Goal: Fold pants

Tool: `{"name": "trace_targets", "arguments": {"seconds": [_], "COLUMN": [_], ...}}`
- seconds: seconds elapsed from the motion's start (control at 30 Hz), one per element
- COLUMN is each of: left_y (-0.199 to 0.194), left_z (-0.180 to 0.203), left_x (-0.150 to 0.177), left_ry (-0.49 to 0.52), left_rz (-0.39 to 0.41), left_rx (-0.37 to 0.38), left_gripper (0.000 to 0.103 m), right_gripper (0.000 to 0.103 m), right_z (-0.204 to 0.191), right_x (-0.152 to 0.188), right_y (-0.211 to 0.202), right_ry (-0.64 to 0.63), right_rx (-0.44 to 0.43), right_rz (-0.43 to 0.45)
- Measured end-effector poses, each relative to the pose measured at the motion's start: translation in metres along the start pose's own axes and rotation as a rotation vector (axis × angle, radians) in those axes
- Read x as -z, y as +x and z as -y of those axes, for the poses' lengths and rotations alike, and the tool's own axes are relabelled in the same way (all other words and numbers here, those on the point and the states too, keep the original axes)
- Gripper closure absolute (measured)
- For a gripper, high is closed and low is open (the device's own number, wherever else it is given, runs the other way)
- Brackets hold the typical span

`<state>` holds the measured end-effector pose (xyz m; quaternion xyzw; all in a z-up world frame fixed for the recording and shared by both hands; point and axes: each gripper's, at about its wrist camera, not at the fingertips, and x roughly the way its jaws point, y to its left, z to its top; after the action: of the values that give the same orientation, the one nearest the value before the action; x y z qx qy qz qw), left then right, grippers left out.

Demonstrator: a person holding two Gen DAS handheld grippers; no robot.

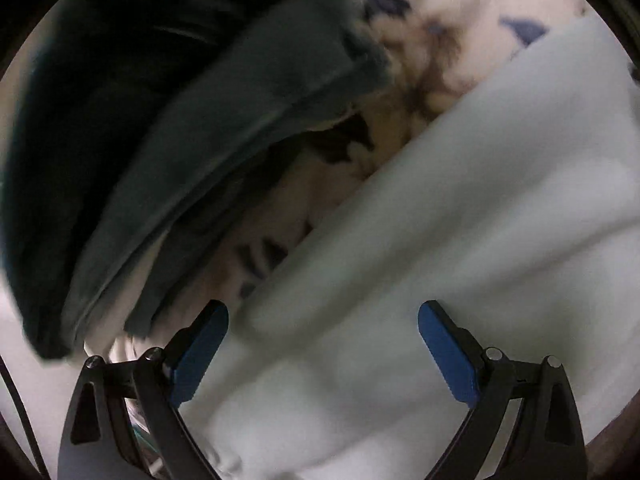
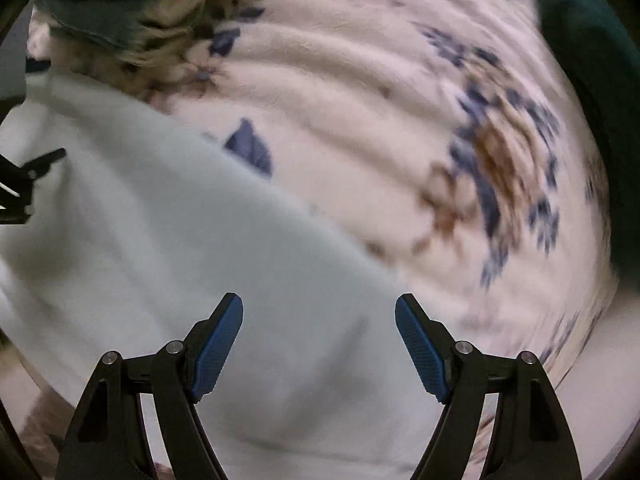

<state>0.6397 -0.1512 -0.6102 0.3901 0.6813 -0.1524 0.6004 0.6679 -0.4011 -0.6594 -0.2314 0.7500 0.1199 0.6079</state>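
Observation:
The pants are pale white-grey cloth point(image 1: 460, 220) lying across a floral blanket; in the right wrist view they point(image 2: 180, 240) fill the left and middle. My left gripper point(image 1: 323, 316) is open just above the pale cloth, with nothing between its blue pads. My right gripper point(image 2: 319, 312) is open too, over the cloth's edge near the blanket. Part of the left gripper shows at the left edge of the right wrist view point(image 2: 28, 180). Both views are blurred.
A cream blanket with blue and brown flowers point(image 2: 400, 100) lies under the pants. A dark teal-grey garment point(image 1: 160, 140) lies heaped at the left of the left wrist view. Dark green cloth point(image 2: 592, 60) sits at the far right.

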Motion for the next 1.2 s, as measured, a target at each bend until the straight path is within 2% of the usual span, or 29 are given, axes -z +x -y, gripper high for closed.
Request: {"name": "trace_targets", "arguments": {"seconds": [0.07,0.23,0.6,0.63,0.67,0.7,0.73,0.77,0.8,0.83,0.87,0.9,1.03,1.07,1.2], "left_y": [0.01,0.023,0.028,0.028,0.028,0.03,0.026,0.023,0.02,0.015,0.012,0.006,-0.025,-0.035,-0.074], "left_z": [-0.001,-0.007,-0.011,-0.01,-0.009,-0.013,-0.008,-0.005,-0.002,-0.002,-0.002,-0.004,-0.012,-0.013,0.002], "left_x": [-0.005,-0.009,-0.009,-0.008,-0.007,-0.007,-0.007,-0.005,-0.003,0.001,0.004,0.01,0.04,0.051,0.106], "left_ry": [0.023,0.039,0.091,0.096,0.103,0.108,0.127,0.148,0.158,0.15,0.143,0.133,0.063,0.051,-0.058], "left_rz": [-0.013,-0.025,0.0,0.004,0.007,0.01,0.021,0.031,0.043,0.058,0.067,0.083,0.166,0.202,0.284], "left_rx": [0.032,0.096,0.112,0.12,0.143,0.17,0.196,0.2,0.198,0.195,0.187,0.182,0.205,0.192,0.217], "left_gripper": [0.006,0.006,0.008,0.011,0.022,0.04,0.048,0.062,0.072,0.076,0.084,0.088,0.092,0.092,0.093], "right_gripper": [0.022,0.022,0.022,0.022,0.022,0.022,0.022,0.026,0.039,0.049,0.073,0.087,0.094,0.094,0.095], "right_z": [0.0,0.001,0.025,0.028,0.025,0.027,0.028,0.028,0.024,0.023,0.02,0.02,0.024,0.027,0.039], "right_x": [-0.022,-0.049,-0.055,-0.055,-0.054,-0.053,-0.053,-0.054,-0.052,-0.049,-0.044,-0.04,-0.012,-0.001,0.048], "right_y": [0.015,0.049,0.058,0.059,0.059,0.06,0.06,0.058,0.057,0.054,0.048,0.043,0.016,0.005,-0.037], "right_ry": [-0.07,-0.173,-0.224,-0.226,-0.227,-0.228,-0.227,-0.228,-0.23,-0.231,-0.228,-0.22,-0.16,-0.126,-0.012], "right_rx": [0.02,-0.048,-0.107,-0.109,-0.109,-0.109,-0.107,-0.104,-0.104,-0.115,-0.144,-0.158,-0.111,-0.107,-0.107], "right_rz": [-0.039,-0.151,-0.185,-0.186,-0.185,-0.183,-0.18,-0.175,-0.164,-0.152,-0.129,-0.11,-0.012,0.024,0.149]}}
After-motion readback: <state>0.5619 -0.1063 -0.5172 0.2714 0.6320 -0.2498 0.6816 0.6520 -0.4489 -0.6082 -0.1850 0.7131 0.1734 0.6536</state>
